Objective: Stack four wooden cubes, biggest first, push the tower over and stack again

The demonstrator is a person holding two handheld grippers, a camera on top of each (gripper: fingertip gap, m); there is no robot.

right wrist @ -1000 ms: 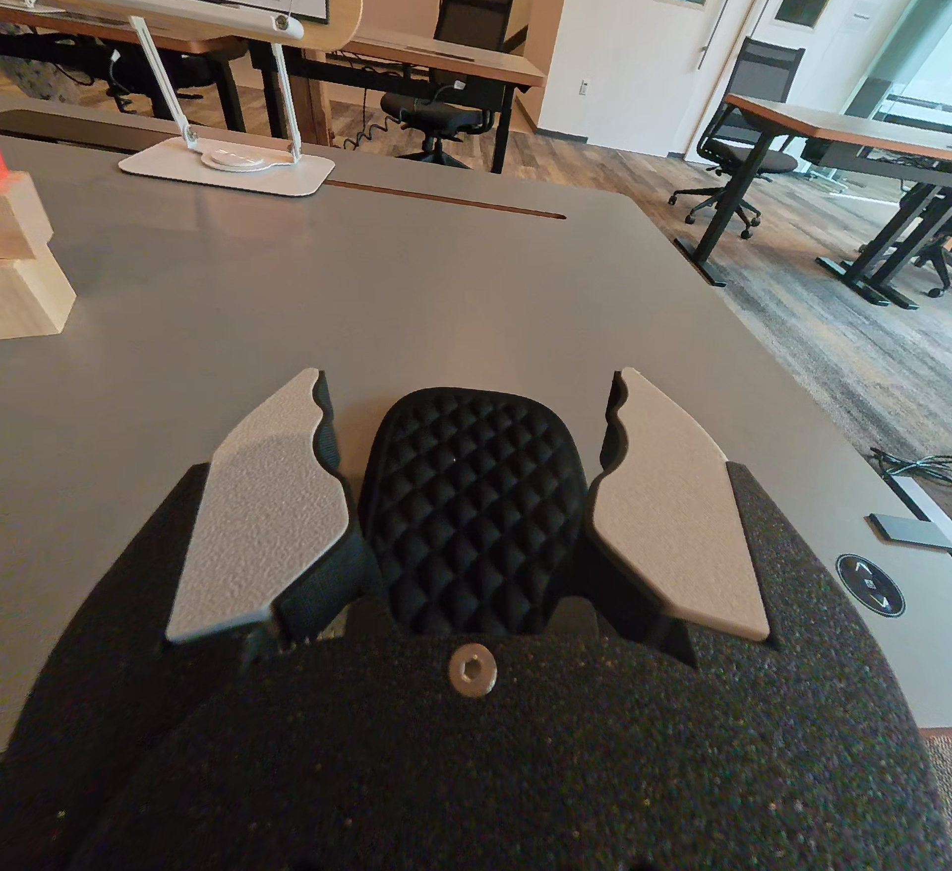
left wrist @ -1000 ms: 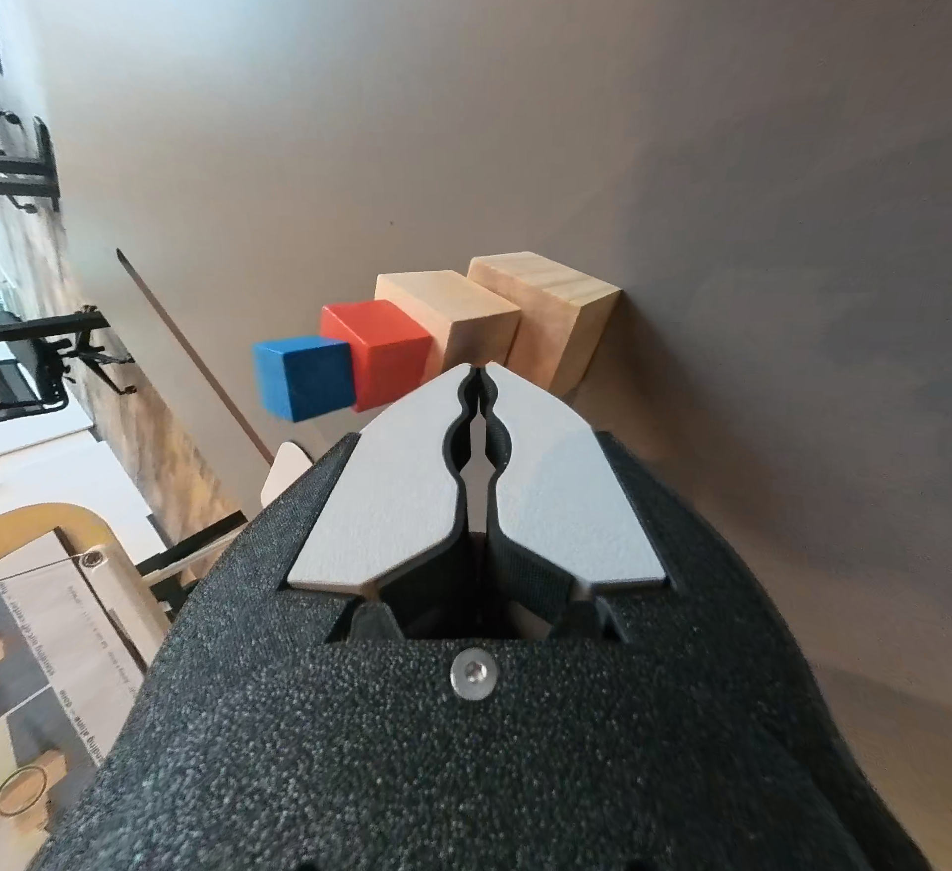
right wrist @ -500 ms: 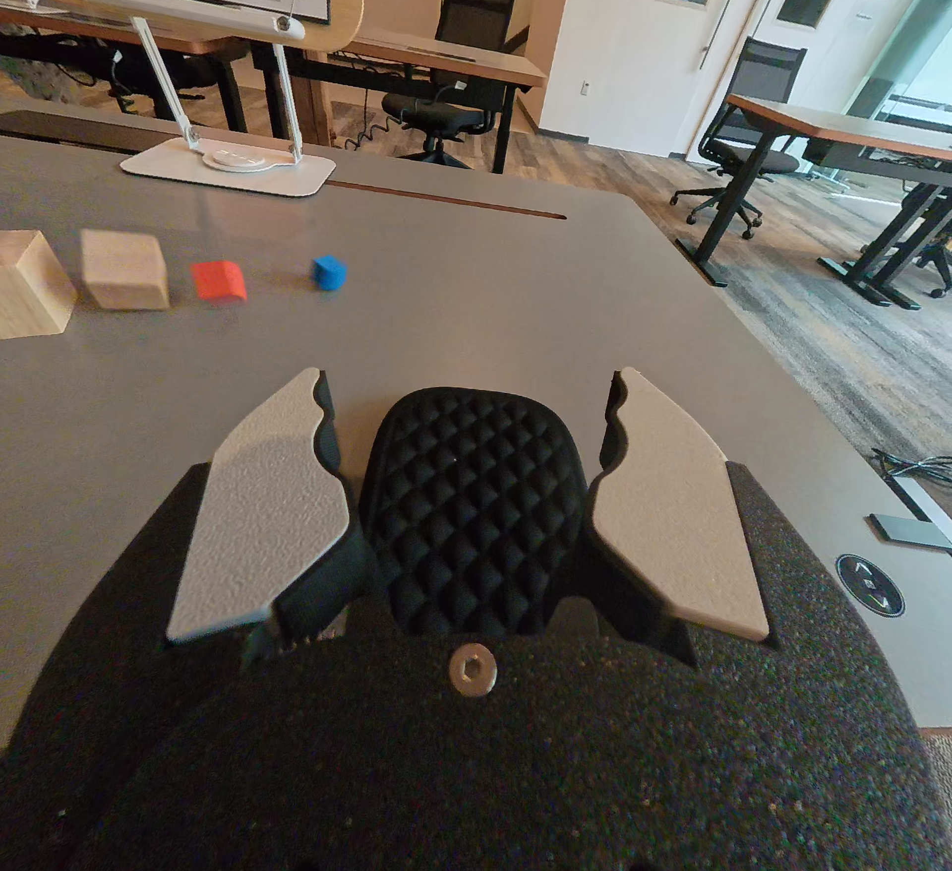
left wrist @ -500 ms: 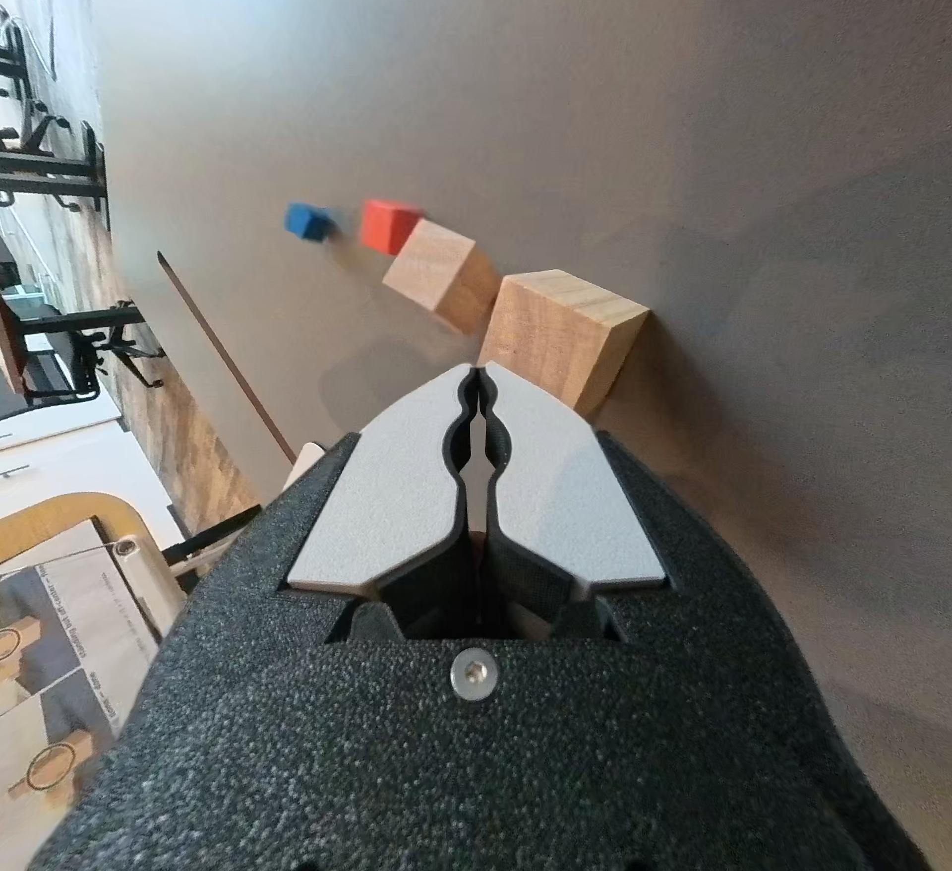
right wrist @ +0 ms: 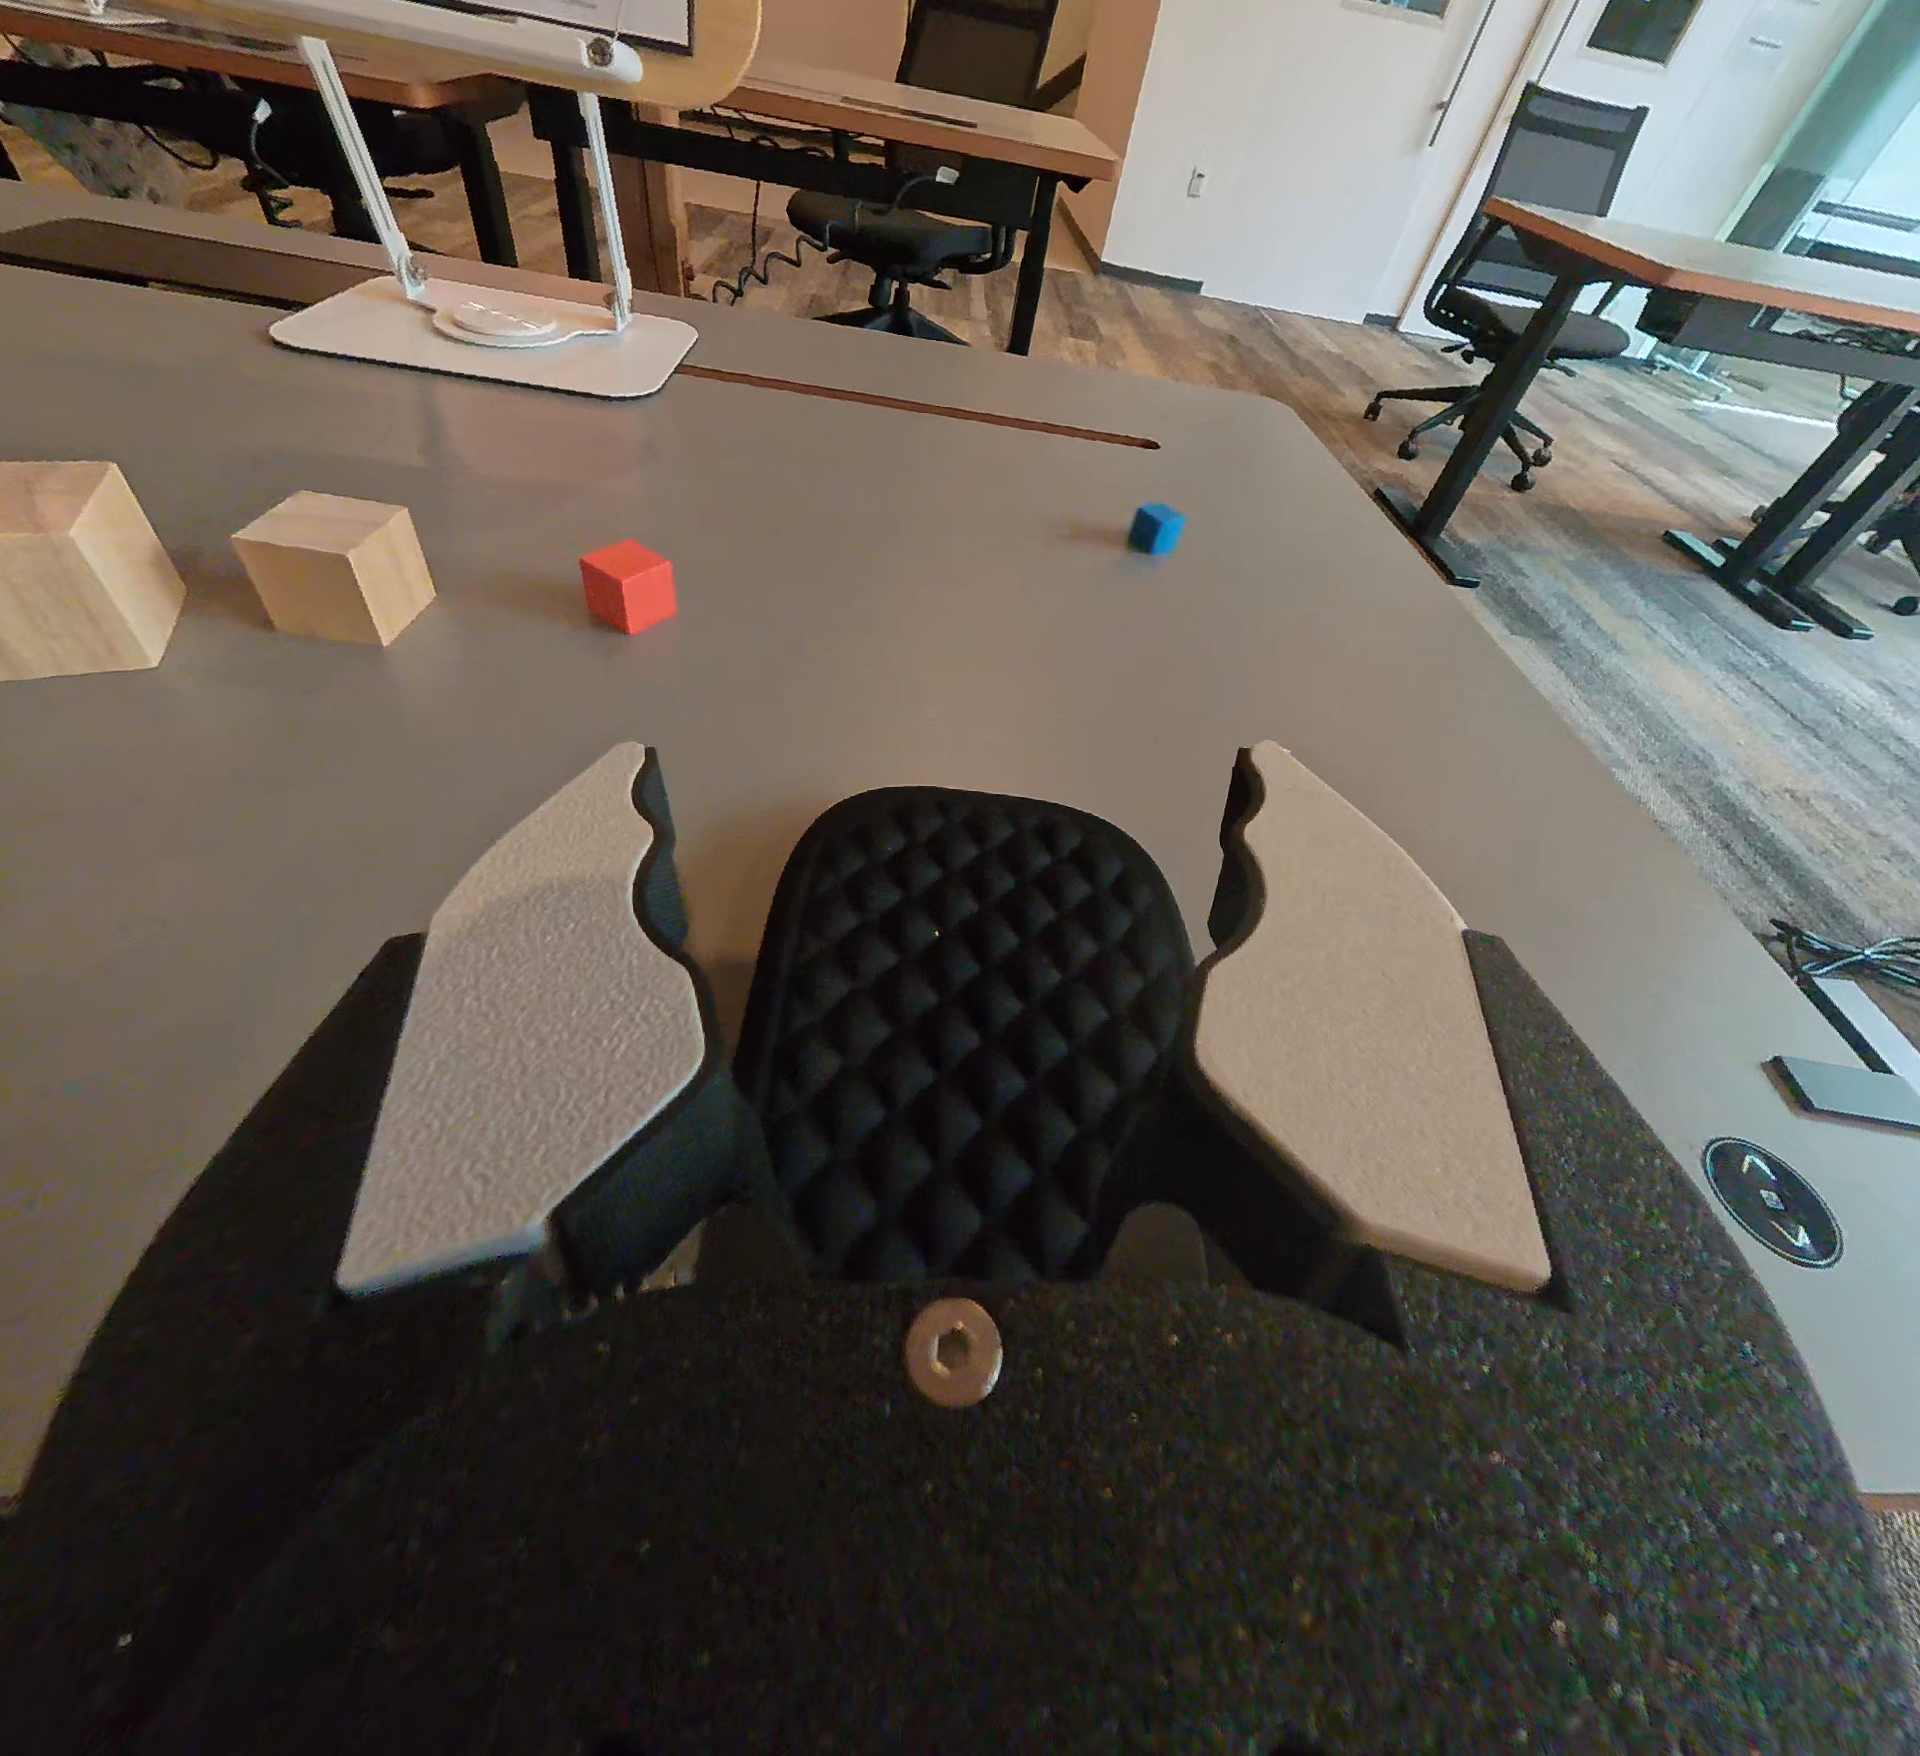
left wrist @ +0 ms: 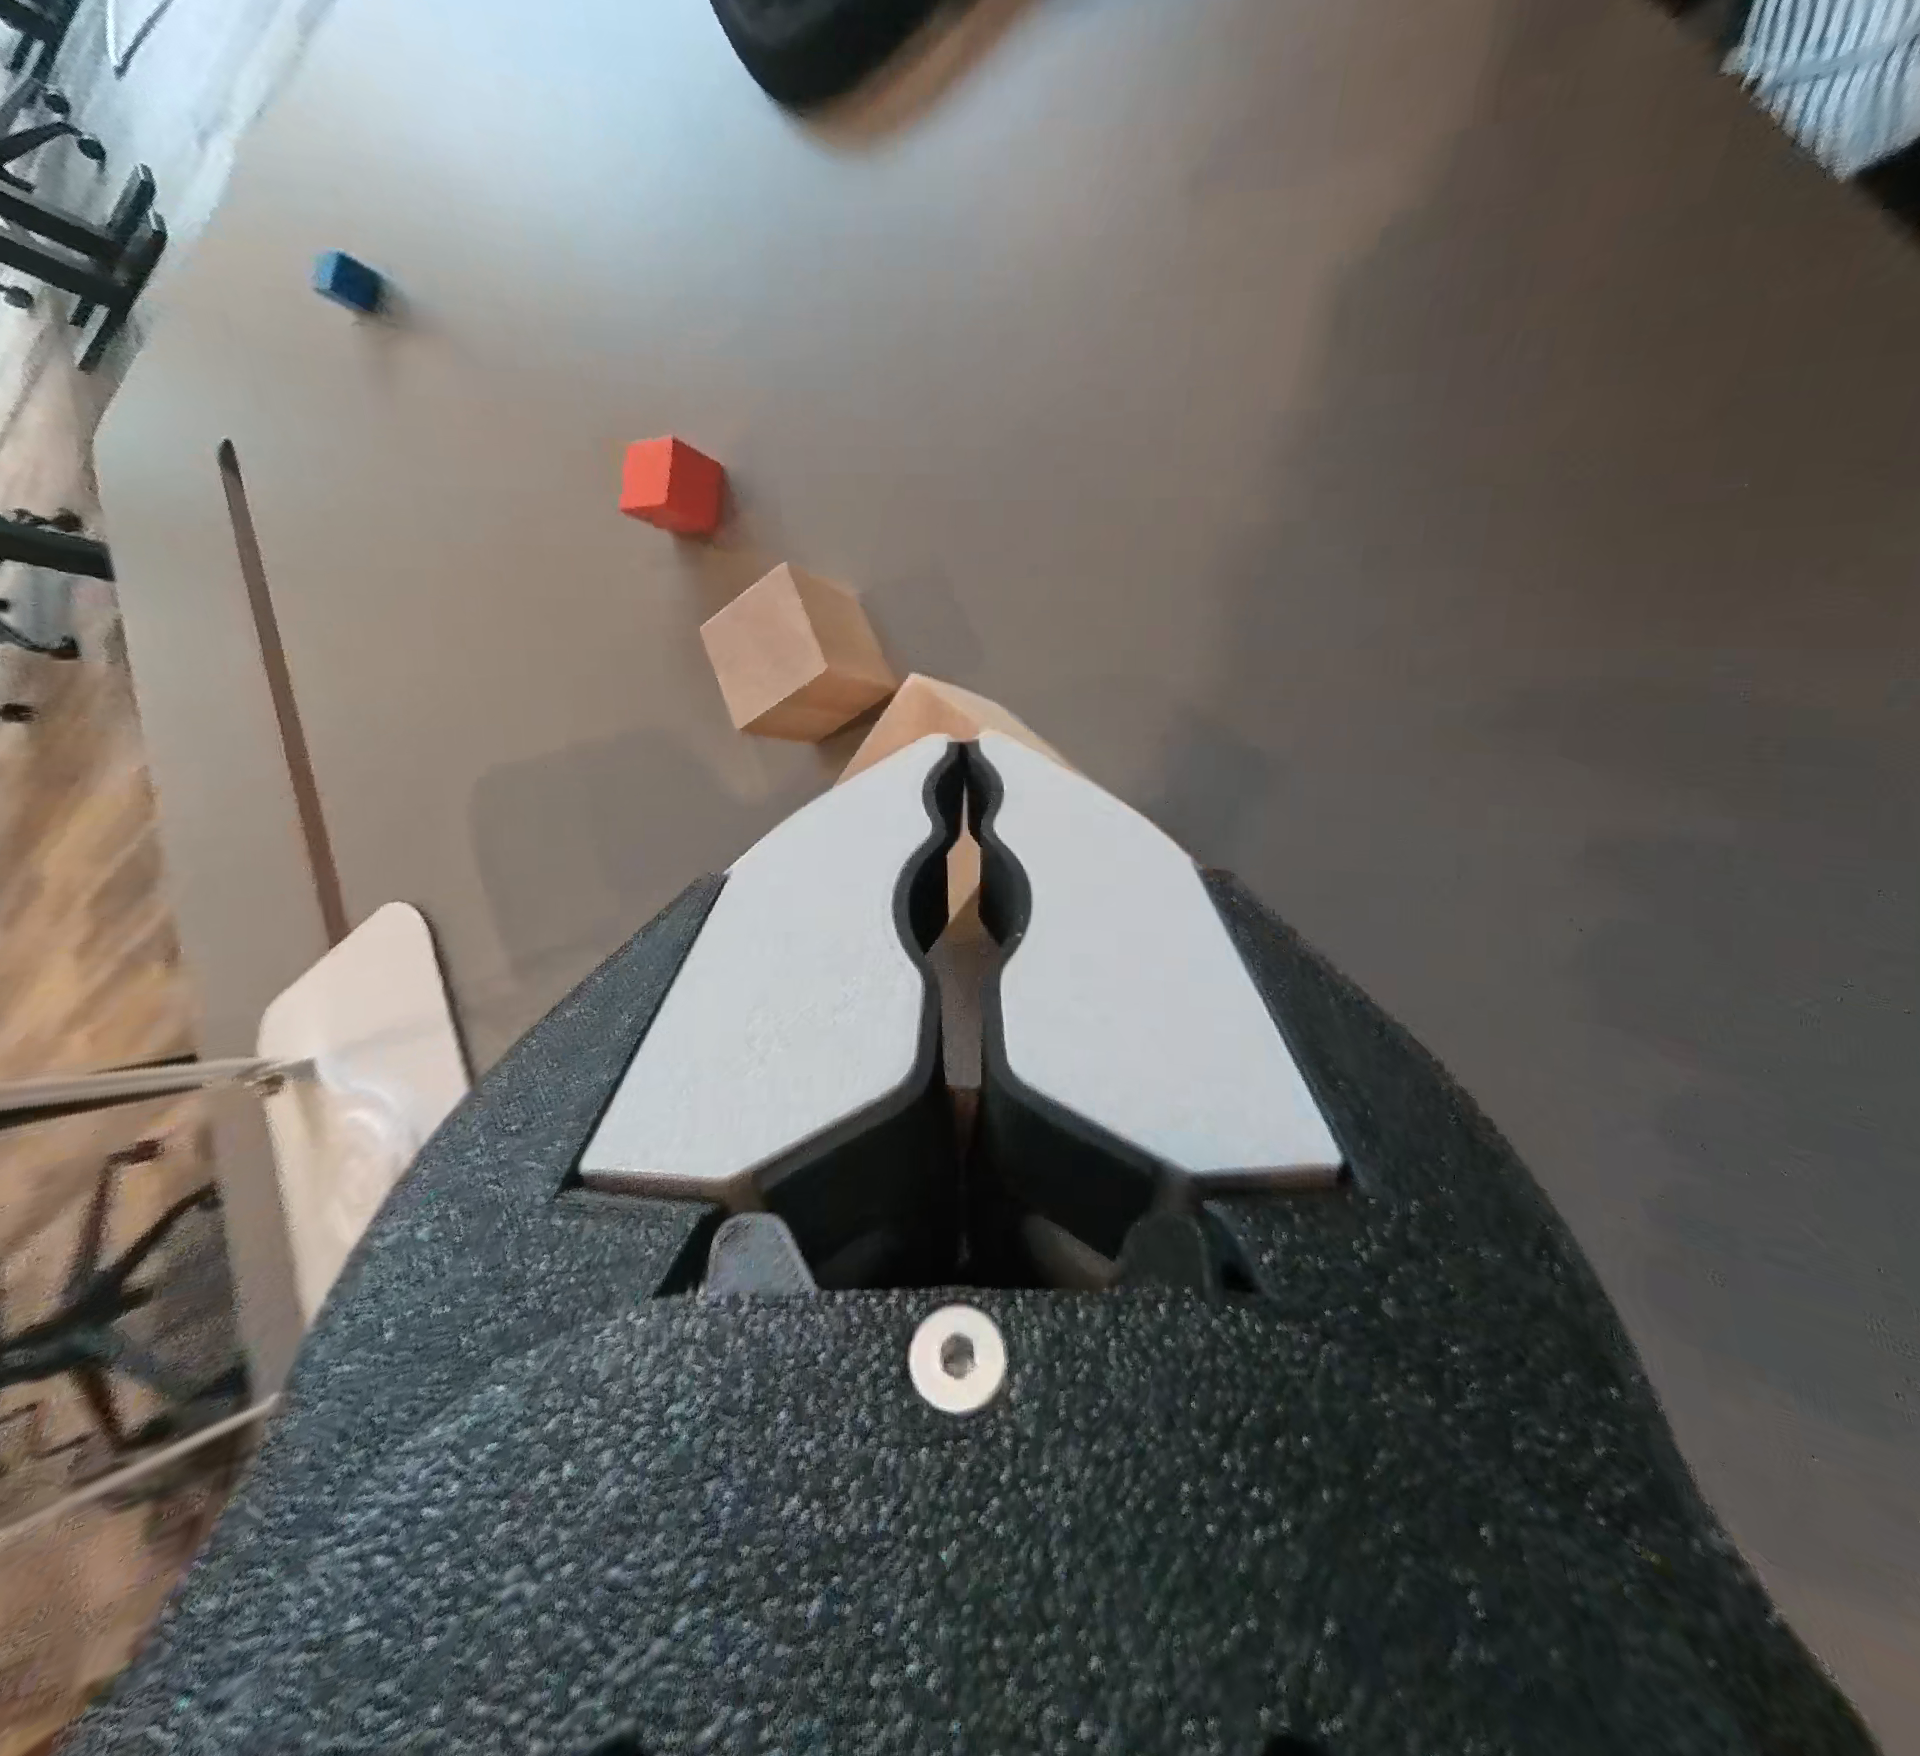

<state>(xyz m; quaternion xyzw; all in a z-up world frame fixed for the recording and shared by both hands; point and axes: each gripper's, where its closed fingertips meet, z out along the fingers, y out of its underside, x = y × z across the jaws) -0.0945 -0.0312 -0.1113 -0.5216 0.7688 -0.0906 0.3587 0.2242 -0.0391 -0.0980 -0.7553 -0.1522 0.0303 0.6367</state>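
On table (right wrist: 935, 667), two plain cubes (right wrist: 332, 563), one red (right wrist: 628, 584), one blue (right wrist: 1155, 527)

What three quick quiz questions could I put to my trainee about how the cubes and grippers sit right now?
1. True or false: the four cubes are stacked in a tower.
2. Which cube lies farthest from the largest natural-wood cube: A) the smaller natural-wood cube, B) the red cube, C) the blue cube?
3. Fill in: the left gripper is ____, while the right gripper is ____.

Key
1. False: all four lie apart in a row on the grey table.
2. C.
3. Shut; open, holding nothing.
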